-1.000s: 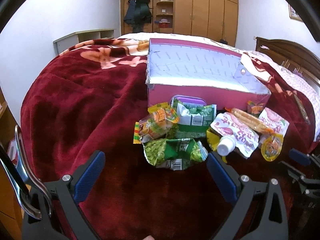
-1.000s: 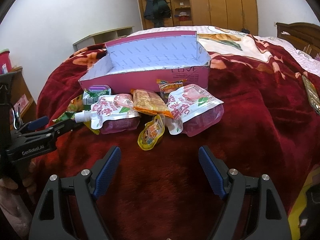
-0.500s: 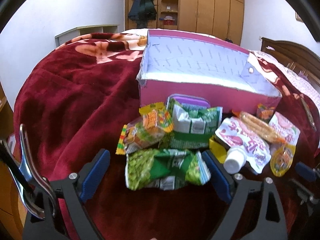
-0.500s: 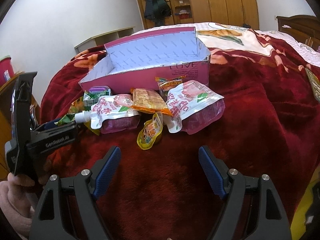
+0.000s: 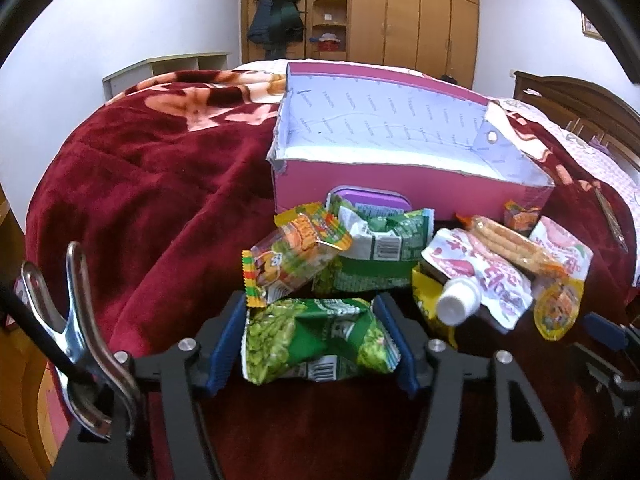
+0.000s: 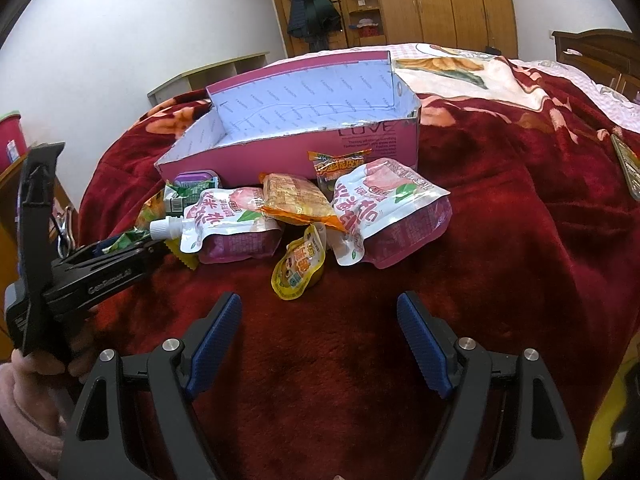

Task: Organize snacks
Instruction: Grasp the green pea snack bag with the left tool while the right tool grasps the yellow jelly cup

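Observation:
A pile of snacks lies on the red blanket in front of an open pink box (image 5: 400, 196) (image 6: 280, 160). My left gripper (image 5: 309, 308) is closing on a green pea packet (image 5: 316, 340) at the near edge of the pile. Both blue pads touch the packet's ends and it bulges between them. In the right wrist view the left gripper (image 6: 154, 246) reaches in from the left, held by a hand. My right gripper (image 6: 319, 300) stands open above bare blanket, just short of a yellow jelly cup (image 6: 298, 264). Nothing is between its fingers.
Behind the pea packet lie a yellow-orange candy bag (image 5: 296, 256), another green packet (image 5: 380, 248), a purple-lidded tub (image 5: 368, 196), two pink spouted pouches (image 6: 236, 220) (image 6: 384, 208) and an orange cracker pack (image 6: 296, 196). A wooden wardrobe (image 5: 400, 12) and a headboard (image 5: 580, 100) stand beyond the bed.
My left gripper has moved forward to the green pea packet and its jaws have narrowed from wide open onto the packet's ends. The right gripper has kept still and open.

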A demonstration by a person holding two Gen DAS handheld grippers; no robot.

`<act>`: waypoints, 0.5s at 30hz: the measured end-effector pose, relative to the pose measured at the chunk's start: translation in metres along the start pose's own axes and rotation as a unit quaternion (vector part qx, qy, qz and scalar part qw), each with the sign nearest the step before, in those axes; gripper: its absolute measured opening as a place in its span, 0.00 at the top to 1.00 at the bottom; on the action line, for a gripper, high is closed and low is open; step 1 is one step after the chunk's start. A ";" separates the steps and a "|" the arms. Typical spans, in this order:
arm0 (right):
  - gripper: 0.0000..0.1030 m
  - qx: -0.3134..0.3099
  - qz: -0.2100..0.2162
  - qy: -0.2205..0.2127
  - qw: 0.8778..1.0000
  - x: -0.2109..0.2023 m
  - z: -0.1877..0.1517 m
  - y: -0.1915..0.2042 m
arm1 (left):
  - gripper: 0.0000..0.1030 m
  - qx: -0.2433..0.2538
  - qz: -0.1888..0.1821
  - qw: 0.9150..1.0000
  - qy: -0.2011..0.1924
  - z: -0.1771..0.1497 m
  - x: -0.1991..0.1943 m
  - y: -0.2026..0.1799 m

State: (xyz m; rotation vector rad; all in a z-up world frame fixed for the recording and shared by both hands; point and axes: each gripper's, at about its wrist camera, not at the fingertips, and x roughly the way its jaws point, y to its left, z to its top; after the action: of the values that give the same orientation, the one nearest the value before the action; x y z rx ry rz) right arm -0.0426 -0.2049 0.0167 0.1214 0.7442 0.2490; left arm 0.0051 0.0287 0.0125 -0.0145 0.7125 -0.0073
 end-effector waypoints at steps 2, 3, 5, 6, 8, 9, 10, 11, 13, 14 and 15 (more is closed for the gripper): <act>0.21 -0.001 -0.001 -0.002 1.000 -0.001 0.001 0.001 | 0.35 -0.001 -0.006 1.000 -0.002 -0.001 -0.004 0.002; 0.24 -0.002 -0.002 -0.003 1.000 -0.002 0.001 0.002 | 0.35 -0.002 -0.010 1.000 -0.002 -0.002 -0.006 0.003; 0.30 -0.002 0.000 -0.007 1.000 -0.003 0.002 0.004 | 0.36 -0.005 -0.015 1.000 -0.003 -0.003 -0.010 0.005; 0.32 -0.002 0.002 -0.008 1.000 -0.004 0.003 0.005 | 0.36 -0.007 -0.018 1.000 -0.004 -0.004 -0.011 0.005; 0.39 0.000 0.007 -0.010 1.000 -0.004 0.004 0.006 | 0.35 -0.009 -0.023 1.000 -0.004 -0.005 -0.013 0.007; 0.44 0.002 0.012 -0.008 1.000 -0.003 0.005 0.006 | 0.35 -0.009 -0.025 1.000 -0.004 -0.005 -0.013 0.007; 0.47 0.004 0.017 -0.006 1.000 -0.002 0.006 0.006 | 0.36 -0.009 -0.026 1.000 -0.005 -0.005 -0.014 0.007; 0.49 0.003 0.019 -0.005 1.000 -0.002 0.006 0.007 | 0.36 -0.009 -0.027 1.000 -0.006 -0.005 -0.014 0.008; 0.54 -0.002 0.021 0.001 1.000 0.002 0.008 0.009 | 0.35 -0.010 -0.030 0.999 -0.007 -0.006 -0.015 0.008; 0.55 -0.004 0.021 0.003 1.000 0.004 0.008 0.010 | 0.35 -0.010 -0.031 0.999 -0.007 -0.006 -0.014 0.008; 0.57 -0.004 0.022 0.005 1.000 0.007 0.009 0.011 | 0.35 -0.010 -0.031 0.999 -0.008 -0.006 -0.015 0.008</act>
State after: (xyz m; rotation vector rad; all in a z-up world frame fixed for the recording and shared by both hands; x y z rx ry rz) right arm -0.0335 -0.1929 0.0215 0.1298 0.7505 0.2939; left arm -0.0101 0.0372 0.0169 -0.0554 0.6959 -0.0604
